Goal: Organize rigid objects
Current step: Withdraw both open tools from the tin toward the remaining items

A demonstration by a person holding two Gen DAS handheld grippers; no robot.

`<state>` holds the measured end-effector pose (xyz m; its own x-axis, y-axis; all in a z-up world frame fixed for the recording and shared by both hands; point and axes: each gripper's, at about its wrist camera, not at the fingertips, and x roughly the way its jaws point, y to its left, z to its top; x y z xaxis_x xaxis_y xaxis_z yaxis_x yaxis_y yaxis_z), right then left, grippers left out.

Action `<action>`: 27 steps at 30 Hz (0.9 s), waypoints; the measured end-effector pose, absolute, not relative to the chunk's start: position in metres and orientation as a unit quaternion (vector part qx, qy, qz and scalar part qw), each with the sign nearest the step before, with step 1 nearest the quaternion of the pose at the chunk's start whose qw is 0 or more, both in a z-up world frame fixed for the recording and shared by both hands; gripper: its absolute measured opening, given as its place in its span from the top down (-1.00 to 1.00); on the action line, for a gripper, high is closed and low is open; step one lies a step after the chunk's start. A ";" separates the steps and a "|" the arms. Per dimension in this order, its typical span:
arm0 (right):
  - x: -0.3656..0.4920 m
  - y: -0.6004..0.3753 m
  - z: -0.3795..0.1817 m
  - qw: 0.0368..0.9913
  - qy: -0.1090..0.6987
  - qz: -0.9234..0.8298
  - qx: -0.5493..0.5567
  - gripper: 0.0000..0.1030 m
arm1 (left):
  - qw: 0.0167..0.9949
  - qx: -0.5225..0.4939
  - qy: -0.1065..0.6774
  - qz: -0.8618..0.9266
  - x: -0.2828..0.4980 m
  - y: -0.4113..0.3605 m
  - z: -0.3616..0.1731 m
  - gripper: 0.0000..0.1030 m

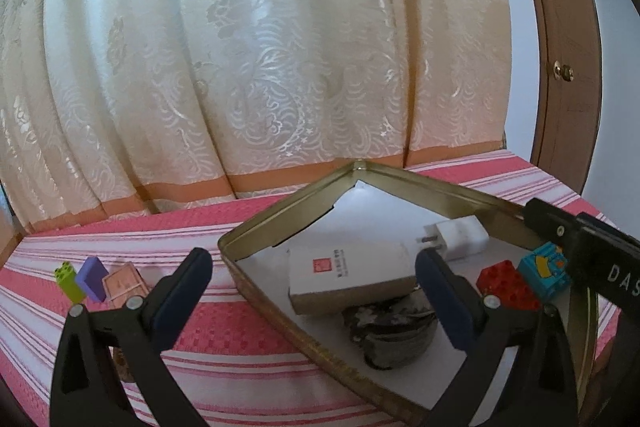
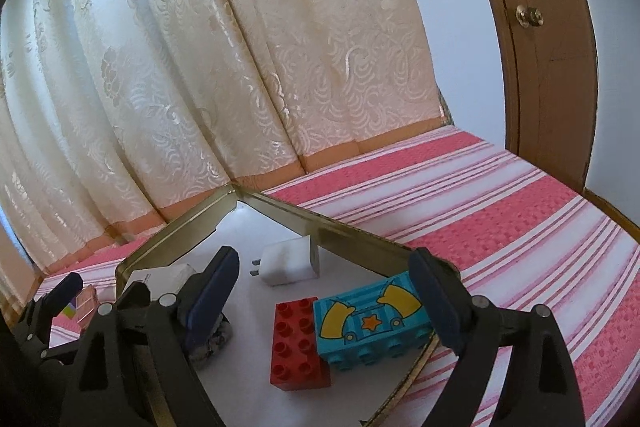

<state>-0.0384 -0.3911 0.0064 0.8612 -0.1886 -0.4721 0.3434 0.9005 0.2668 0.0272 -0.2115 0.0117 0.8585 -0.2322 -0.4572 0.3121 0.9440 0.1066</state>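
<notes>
Now both sets of jaws apart, empty: left gripper (image 1: 312, 291), right gripper (image 2: 324, 291) over tin (image 1: 256, 223). Inside already: 1 red brick (image 2: 298, 343), 1 blue brick (image 2: 368, 323), 1 charger (image 2: 286, 263), 1 white box (image 1: 348, 275), 1 dark bundle (image 1: 388, 331). Left out on bed (image 1: 240, 359): approx. 3 pcs, green brick (image 1: 69, 281), purple block (image 1: 93, 278), pink piece (image 1: 122, 285). Roughly 2/3 done.

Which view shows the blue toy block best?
The right wrist view: the blue toy block lies close and whole in the tin, its yellow pattern plain. The left wrist view shows it small at the edge, partly hidden by the right claw.
</notes>
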 end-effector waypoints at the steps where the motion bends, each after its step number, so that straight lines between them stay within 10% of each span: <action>1: -0.040 -0.390 0.008 0.951 0.216 -0.142 0.170 -0.72 | 0.960 0.088 0.225 -0.140 0.027 -0.210 0.012 -1.00; 27: -0.076 -0.342 0.030 0.972 0.104 -0.190 0.085 -0.72 | 0.971 0.054 0.205 -0.109 0.009 -0.152 0.018 -1.00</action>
